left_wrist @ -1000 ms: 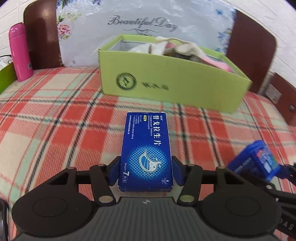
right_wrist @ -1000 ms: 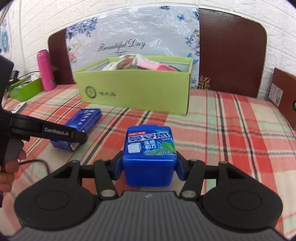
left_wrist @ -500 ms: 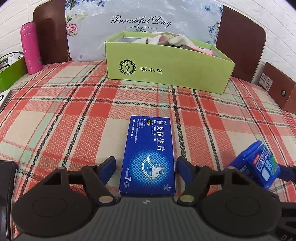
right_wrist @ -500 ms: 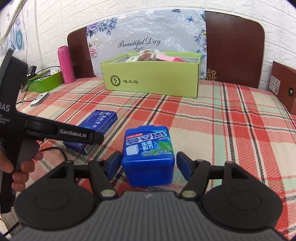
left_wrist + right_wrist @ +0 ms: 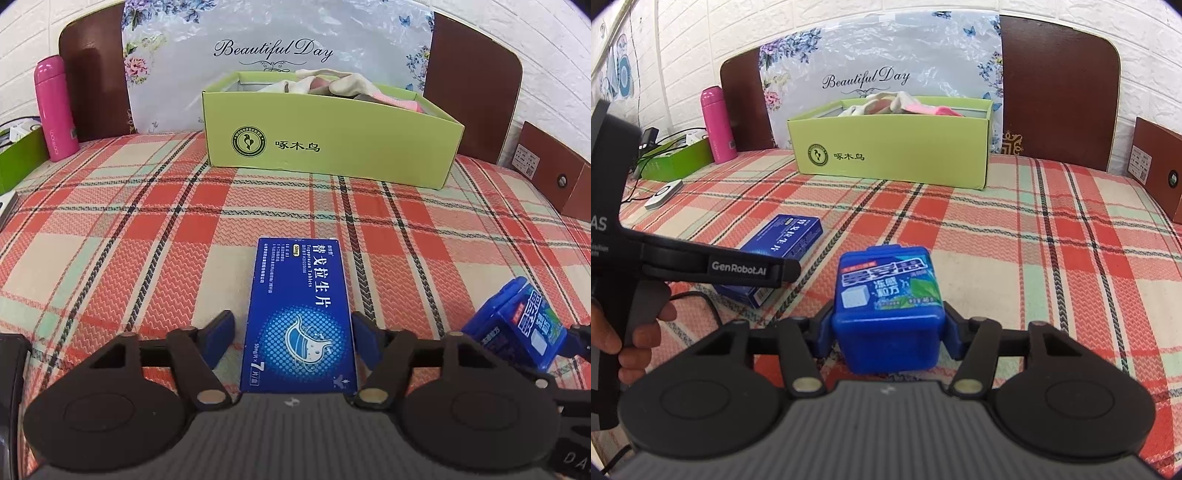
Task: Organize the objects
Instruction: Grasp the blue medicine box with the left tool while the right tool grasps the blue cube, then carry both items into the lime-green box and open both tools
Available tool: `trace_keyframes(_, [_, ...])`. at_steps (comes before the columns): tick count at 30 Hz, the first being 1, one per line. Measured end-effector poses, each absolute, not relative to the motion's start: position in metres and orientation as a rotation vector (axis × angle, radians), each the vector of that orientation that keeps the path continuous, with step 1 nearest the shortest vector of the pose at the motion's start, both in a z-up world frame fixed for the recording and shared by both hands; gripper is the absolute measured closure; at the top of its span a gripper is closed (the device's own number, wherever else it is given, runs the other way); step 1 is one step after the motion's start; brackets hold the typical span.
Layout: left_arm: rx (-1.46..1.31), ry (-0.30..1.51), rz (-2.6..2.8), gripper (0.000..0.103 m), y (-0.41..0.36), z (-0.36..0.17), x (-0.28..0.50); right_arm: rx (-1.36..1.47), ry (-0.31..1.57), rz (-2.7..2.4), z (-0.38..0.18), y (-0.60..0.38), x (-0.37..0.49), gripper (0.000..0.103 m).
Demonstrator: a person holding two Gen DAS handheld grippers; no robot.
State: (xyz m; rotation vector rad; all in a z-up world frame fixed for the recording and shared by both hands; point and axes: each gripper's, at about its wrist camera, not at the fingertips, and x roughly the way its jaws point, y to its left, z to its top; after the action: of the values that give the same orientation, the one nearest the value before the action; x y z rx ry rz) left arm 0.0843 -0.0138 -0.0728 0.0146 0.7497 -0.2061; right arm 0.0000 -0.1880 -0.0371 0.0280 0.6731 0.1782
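A flat blue medicine box [image 5: 300, 314] lies on the plaid cloth between the fingers of my left gripper [image 5: 293, 332], which is open with a gap on each side of the box. It also shows in the right wrist view [image 5: 779, 251]. A blue gum container [image 5: 888, 306] sits between the fingers of my right gripper [image 5: 888, 332], whose pads touch its sides. The container also shows in the left wrist view [image 5: 517, 328]. A green cardboard box [image 5: 325, 147] with cloths inside stands at the back [image 5: 894, 155].
A pink bottle [image 5: 55, 107] stands at the back left beside a low green tray [image 5: 679, 162]. A brown box [image 5: 1160, 166] is at the right edge. A white device [image 5: 663, 194] lies on the cloth at left. A headboard rises behind.
My left gripper opened and let go of the medicine box, then drew back. My right gripper opened around the gum container and now has closed on it again.
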Motion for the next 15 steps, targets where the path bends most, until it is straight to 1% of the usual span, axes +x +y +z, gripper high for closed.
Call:
trace_keyframes(5, [-0.080, 0.738, -0.248, 0.045, -0.002, -0.057, 0.081, 0.069, 0.653, 0.220, -0.024, -0.188, 0.002, 0.048])
trace_keyframes(10, [-0.103, 0.626, -0.285, 0.045, 0.002, -0.018, 0.083, 0.049, 0.571, 0.244, 0.004, -0.186, 0.015, 0.048])
trace_keyframes(15, [-0.140, 0.526, -0.316, 0.045, 0.009, 0.022, 0.101, 0.025, 0.469, 0.251, 0.035, -0.185, 0.043, 0.048])
